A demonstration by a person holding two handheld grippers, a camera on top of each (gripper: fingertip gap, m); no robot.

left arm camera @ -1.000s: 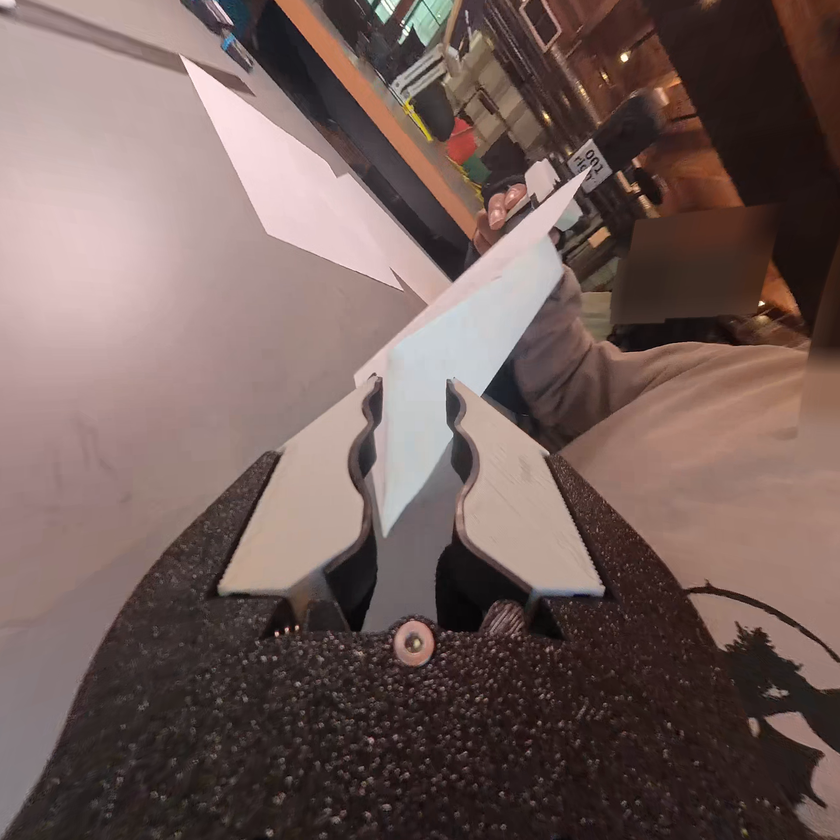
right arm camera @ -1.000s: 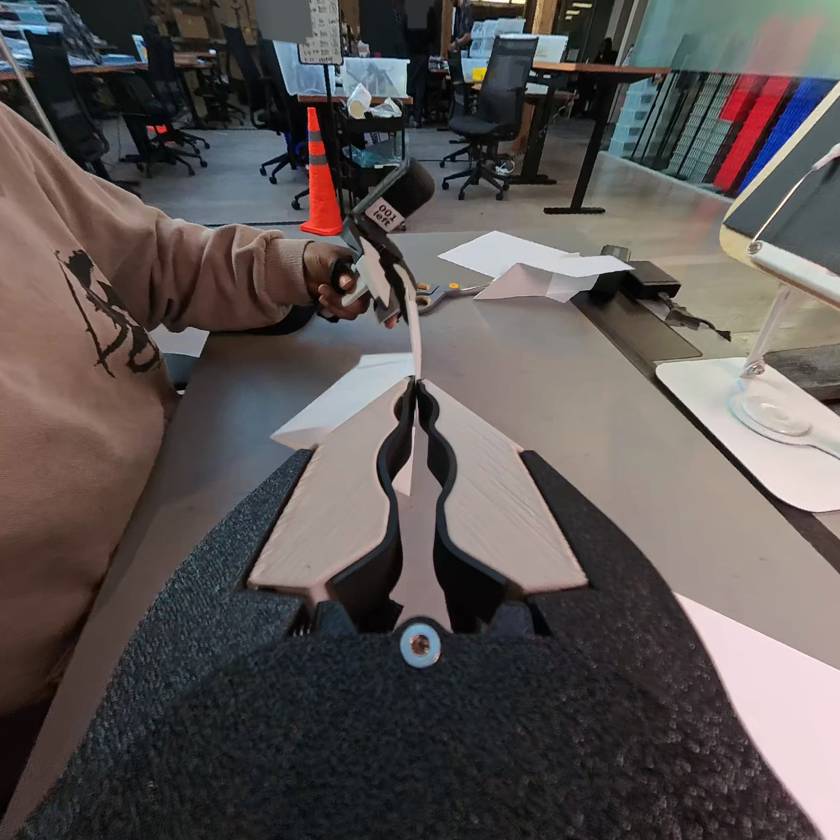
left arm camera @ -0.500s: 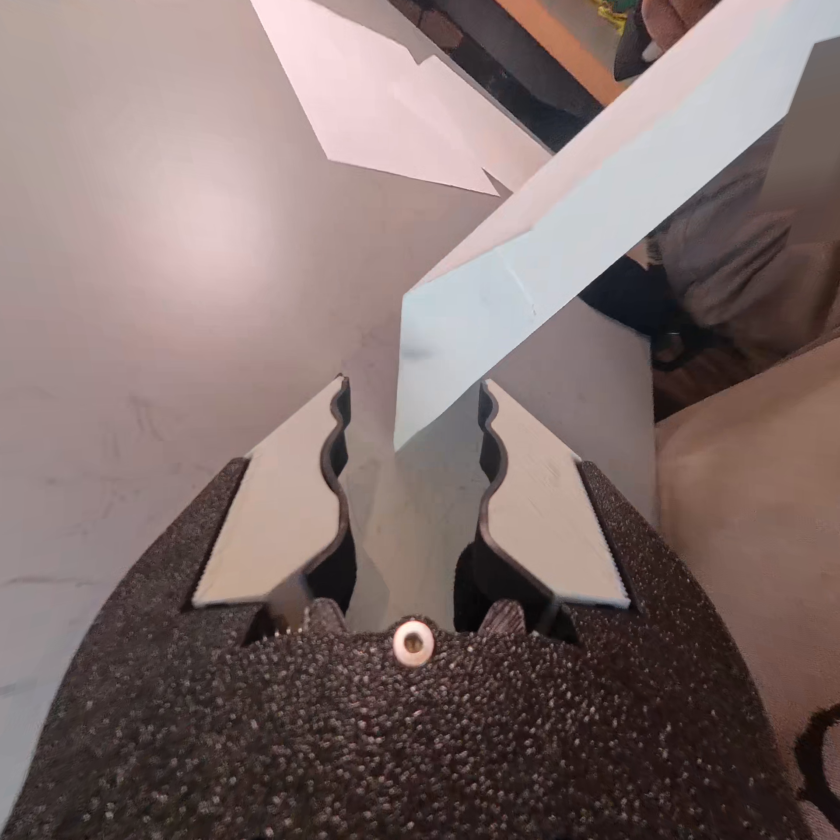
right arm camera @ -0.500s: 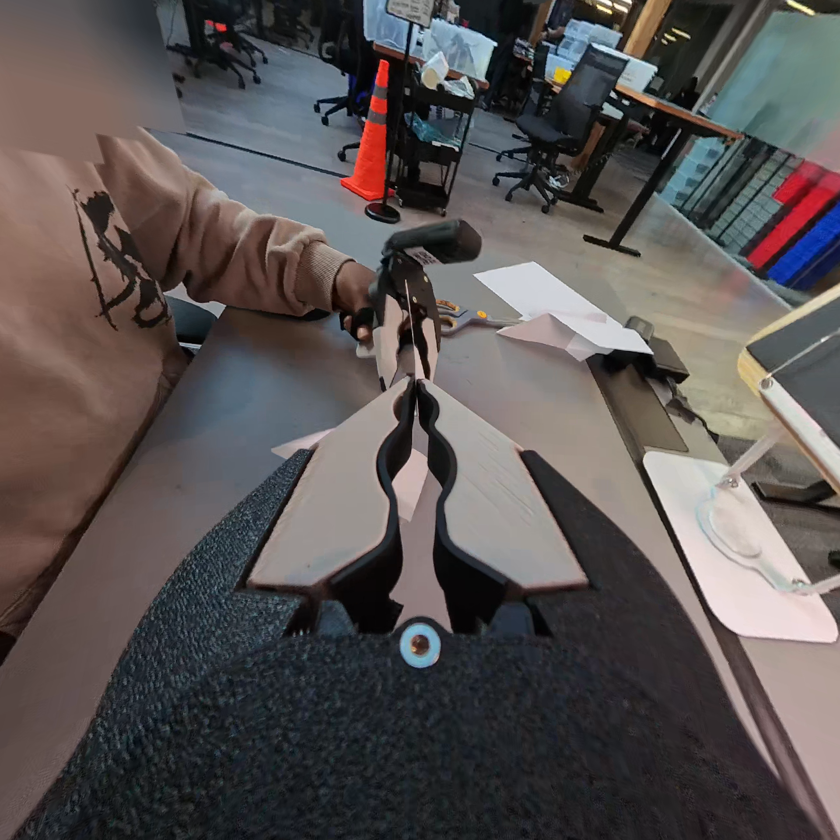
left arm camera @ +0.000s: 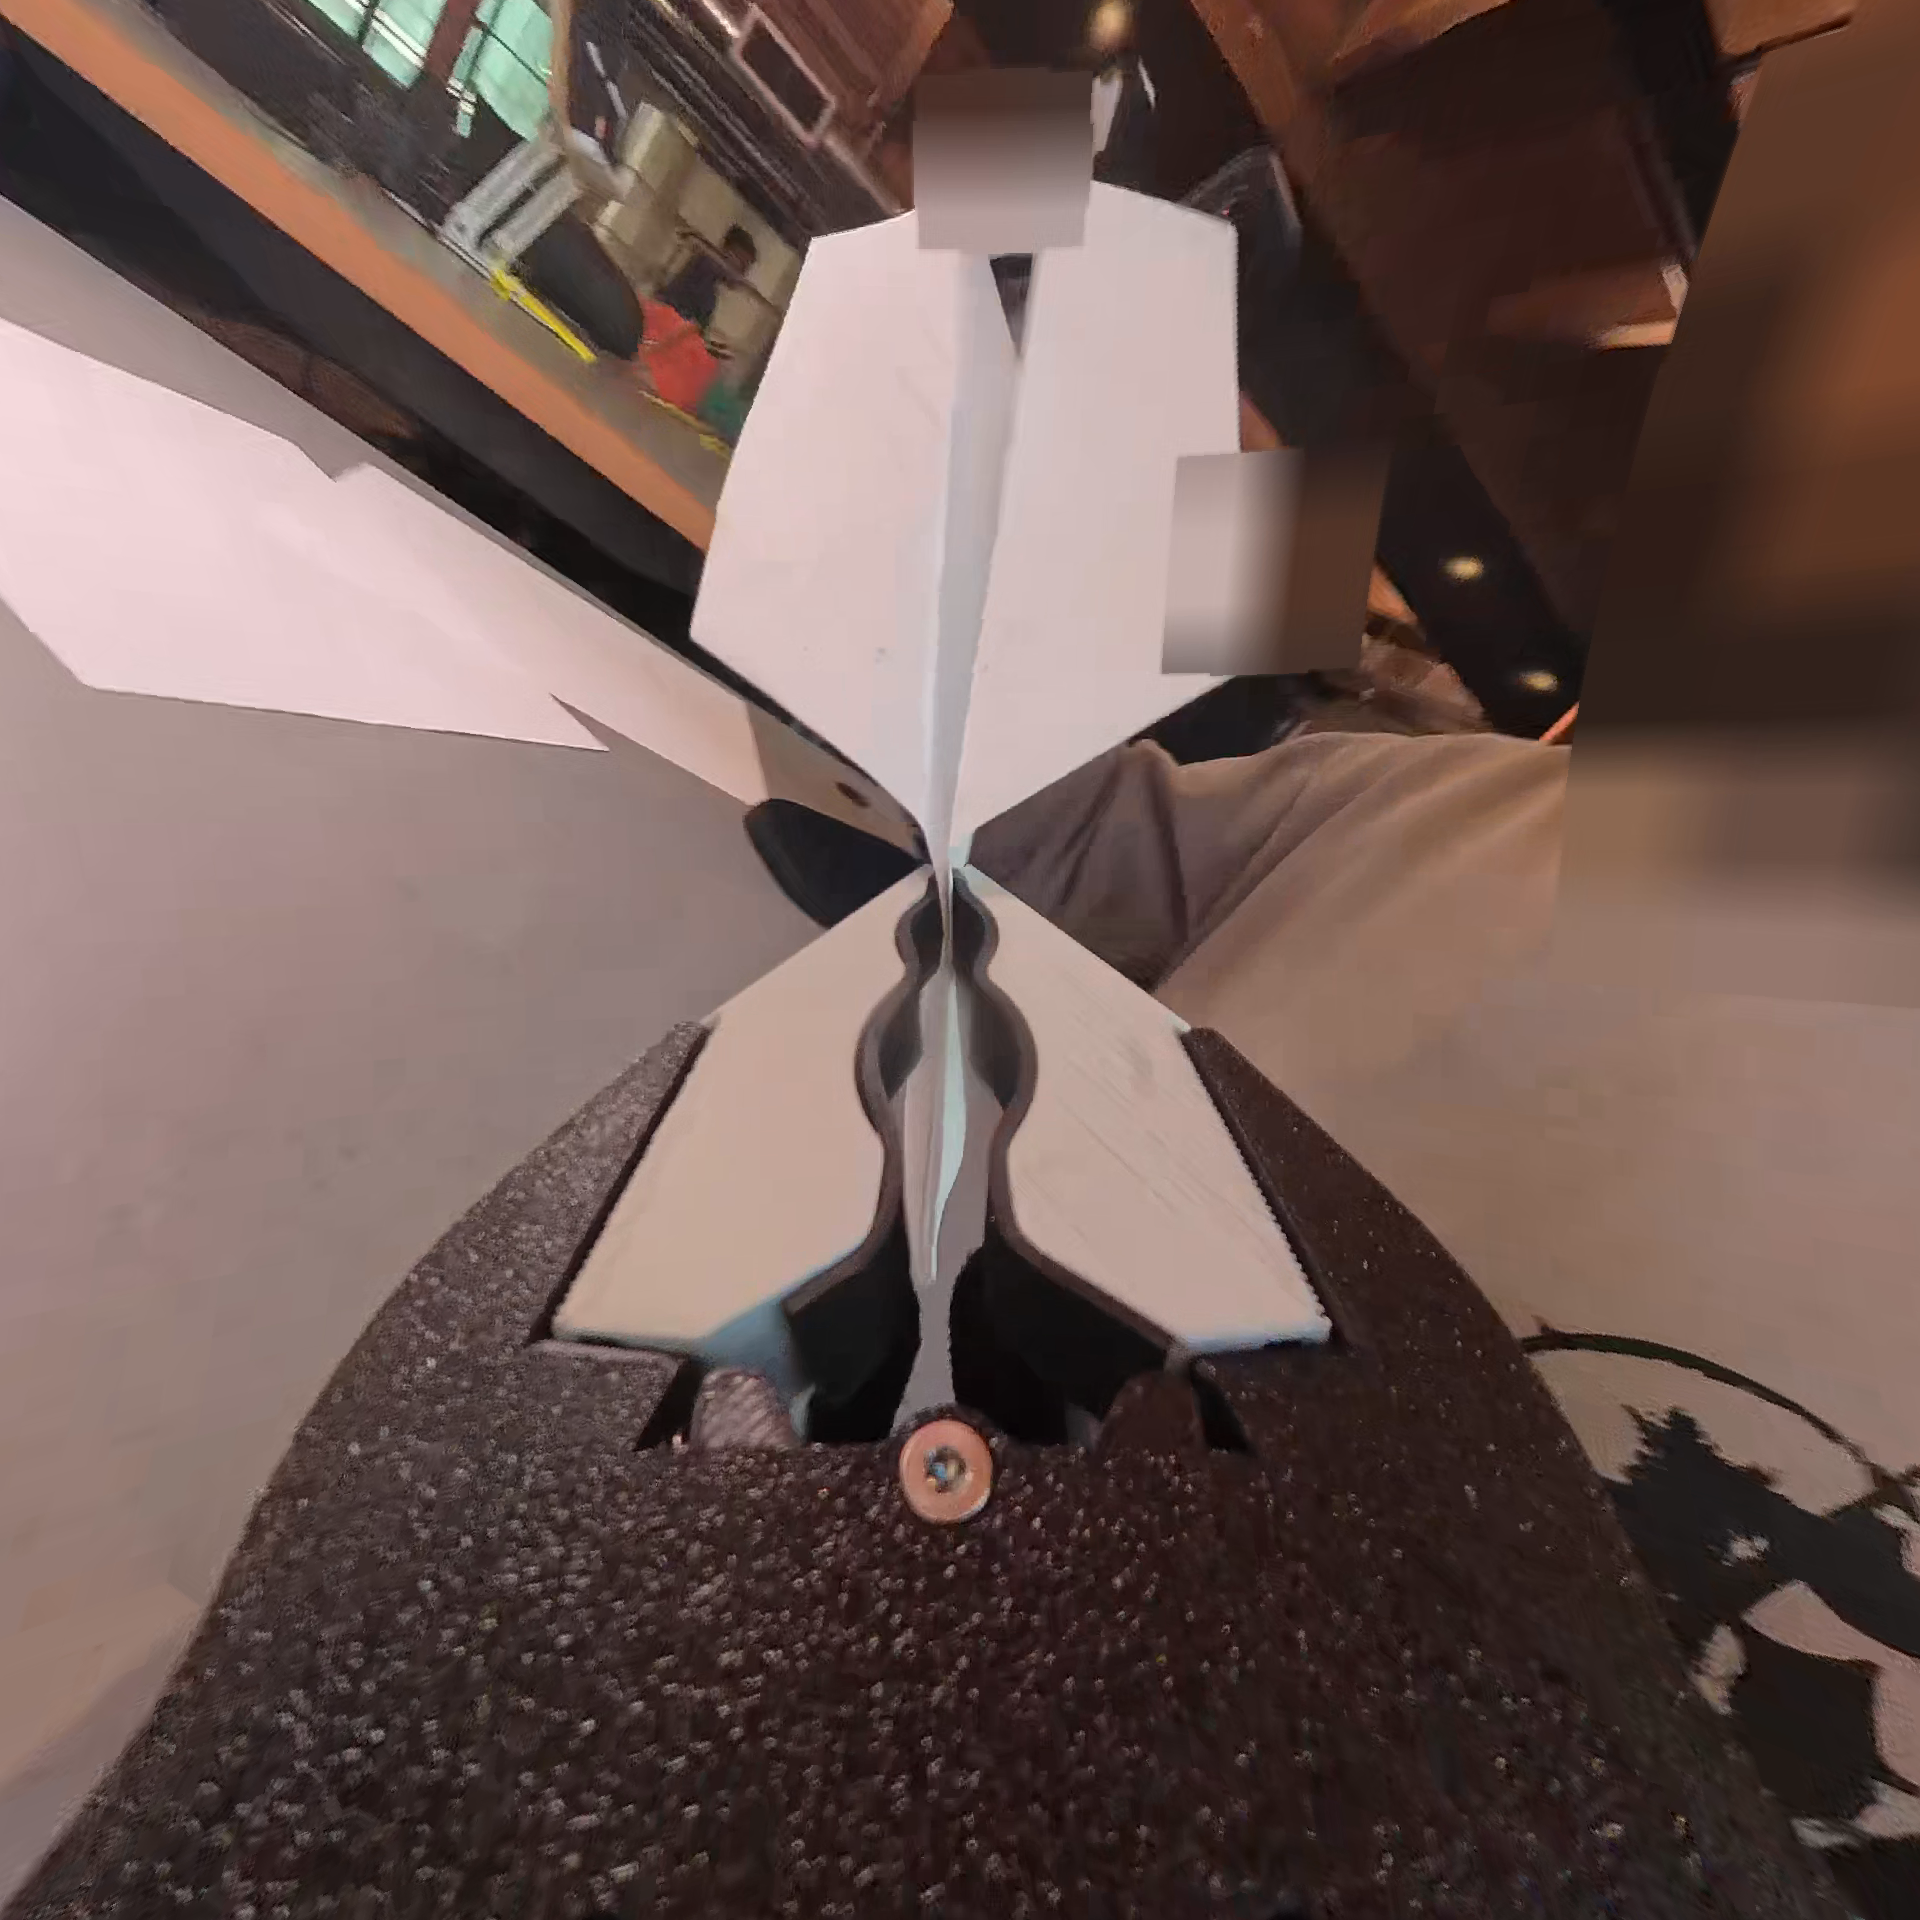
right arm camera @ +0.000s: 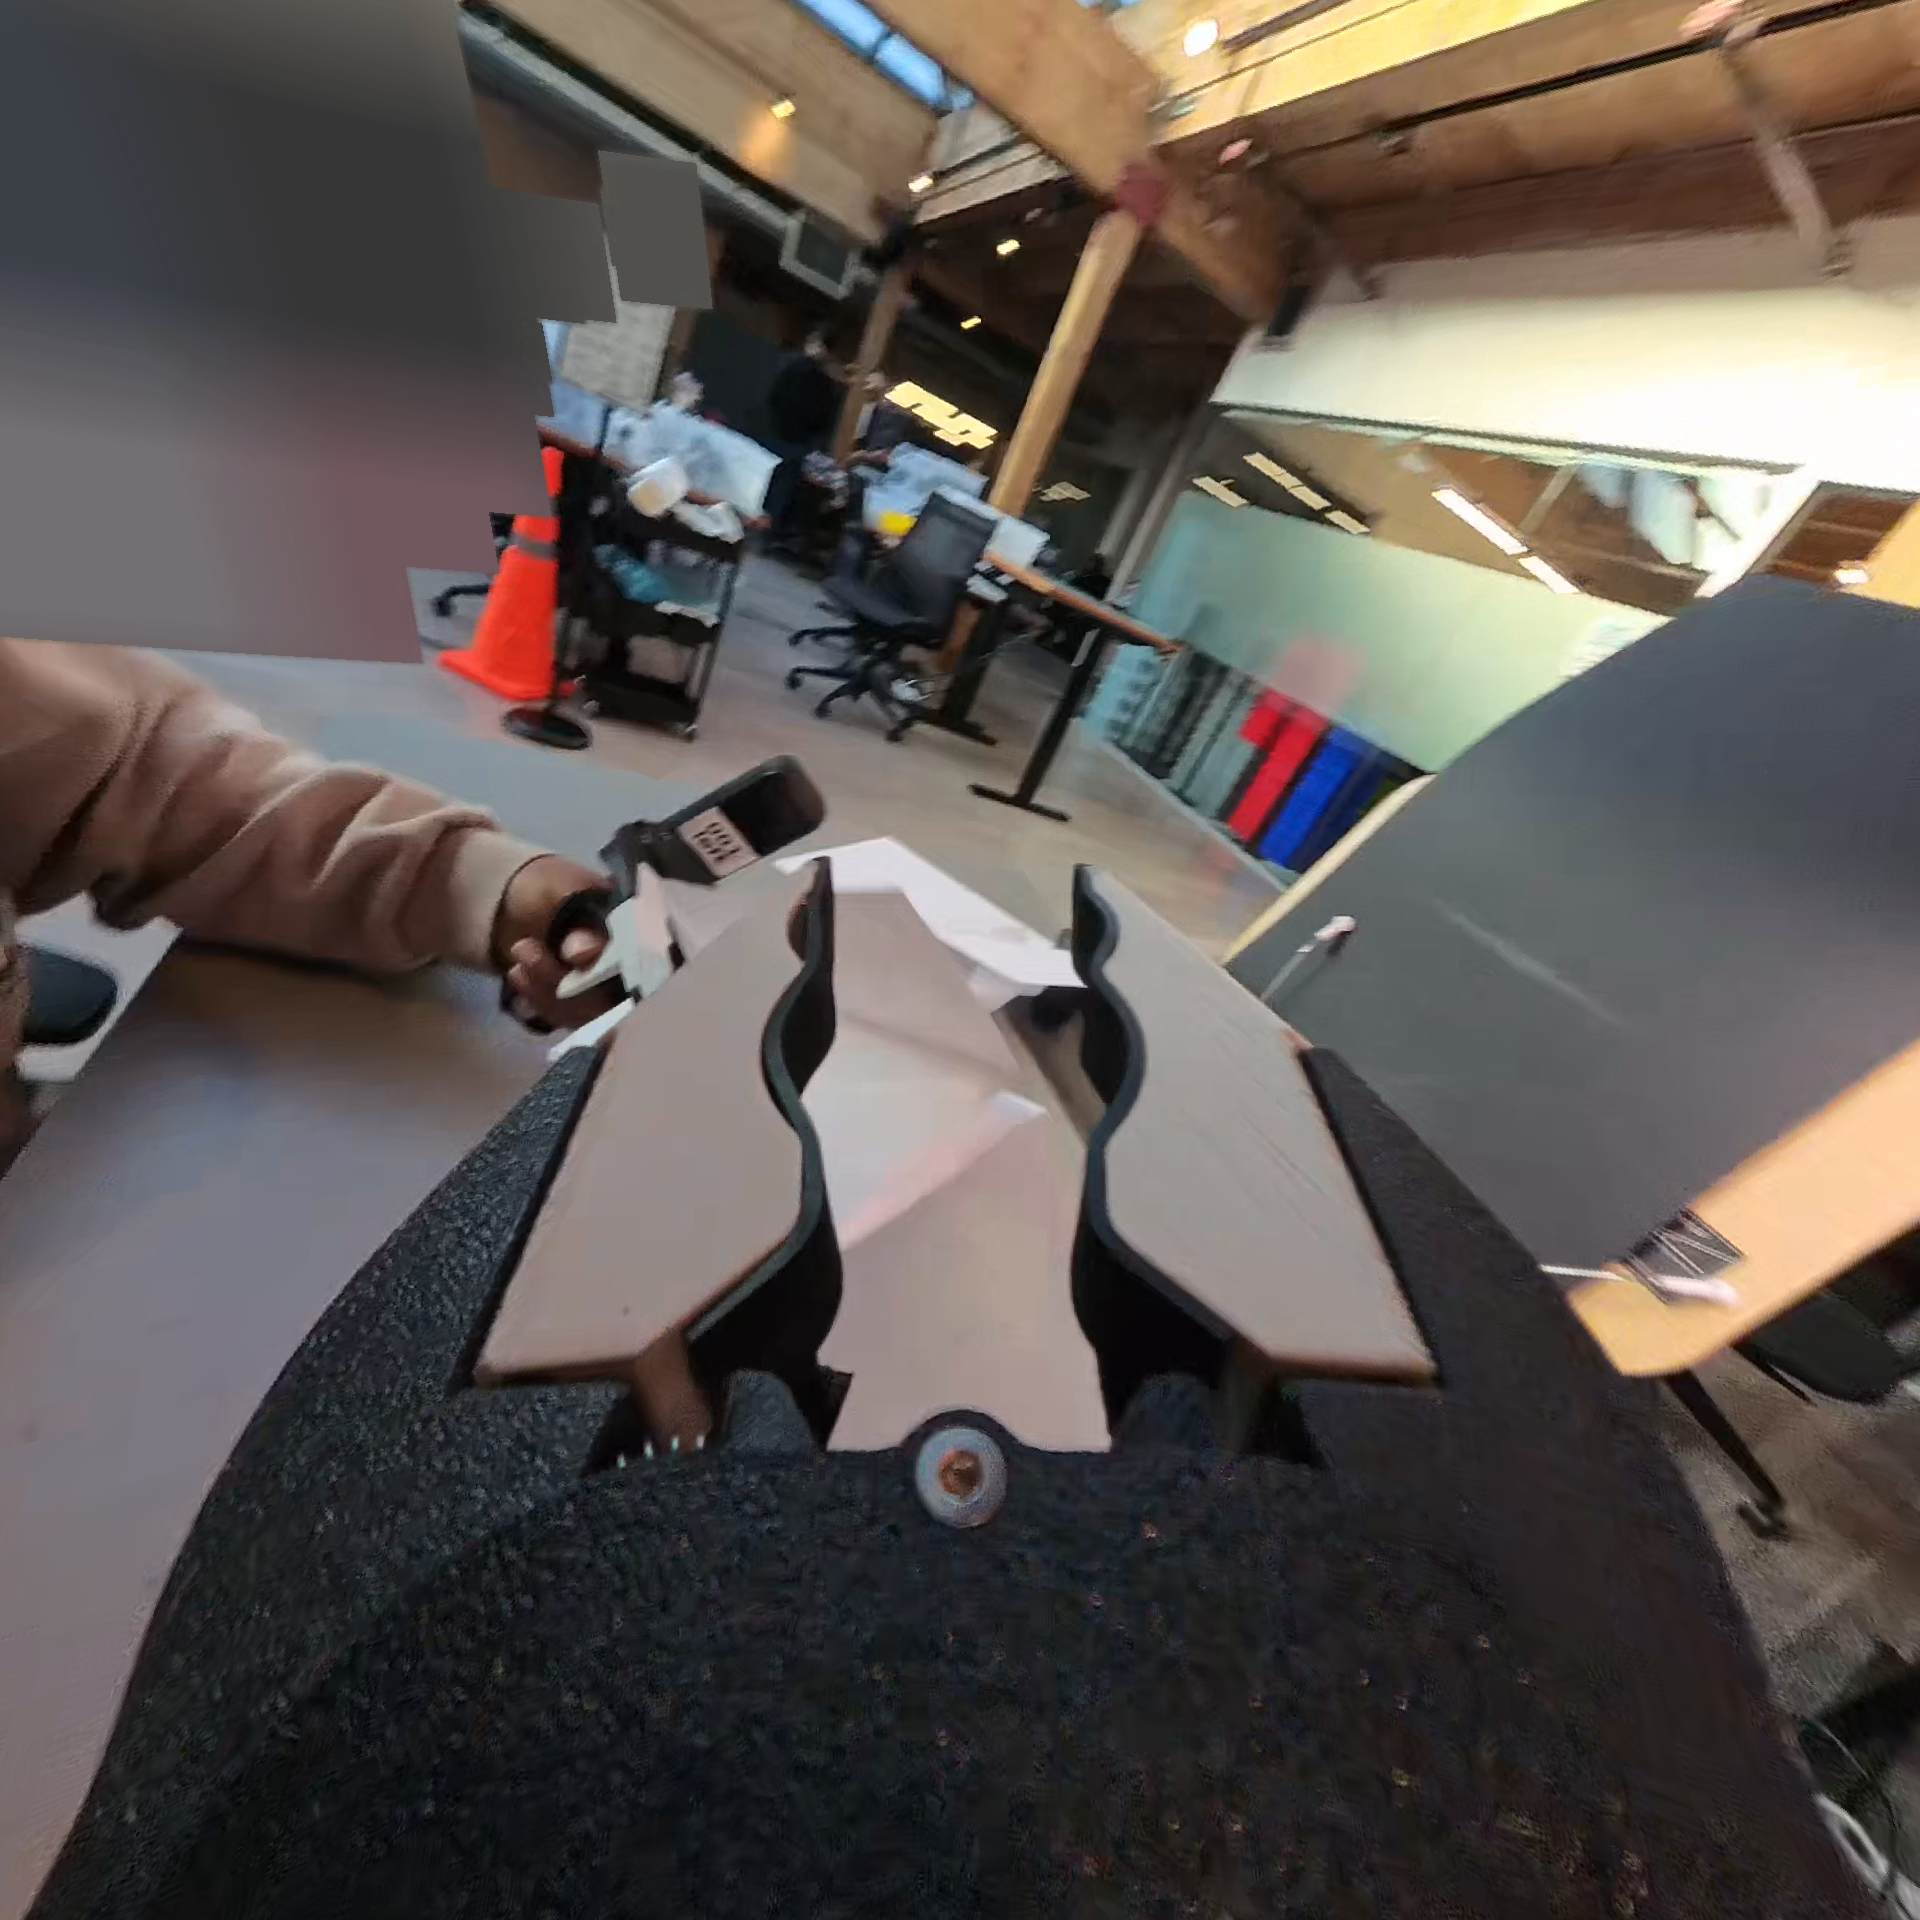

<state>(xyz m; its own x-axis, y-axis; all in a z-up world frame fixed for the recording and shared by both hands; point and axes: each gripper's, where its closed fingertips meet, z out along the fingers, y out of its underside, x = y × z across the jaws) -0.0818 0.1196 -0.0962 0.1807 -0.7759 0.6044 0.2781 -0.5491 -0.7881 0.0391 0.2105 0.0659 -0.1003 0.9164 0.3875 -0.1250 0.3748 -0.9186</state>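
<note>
Left hand-held gripper [left arm camera: 948, 902]: fingers pressed together on the keel fold of a white folded paper plane [left arm camera: 883, 499], whose two wings spread upward and outward beyond the fingertips; the fold runs back between the fingers toward the screw. Beneath and to the left lies the grey desk [left arm camera: 312, 987], carrying loose white paper sheets [left arm camera: 260, 582]. Right hand-held gripper [right arm camera: 951, 894]: fingers spread well apart, gripping nothing, with desk surface and white paper [right arm camera: 935, 914] visible through the gap. In the right wrist view, the left hand-held gripper appears farther off, held in a person's hand [right arm camera: 540, 945] with a tan sleeve [right arm camera: 260, 842]. Background: an orange traffic cone [right arm camera: 509, 613] and office chairs [right arm camera: 894, 613].
</note>
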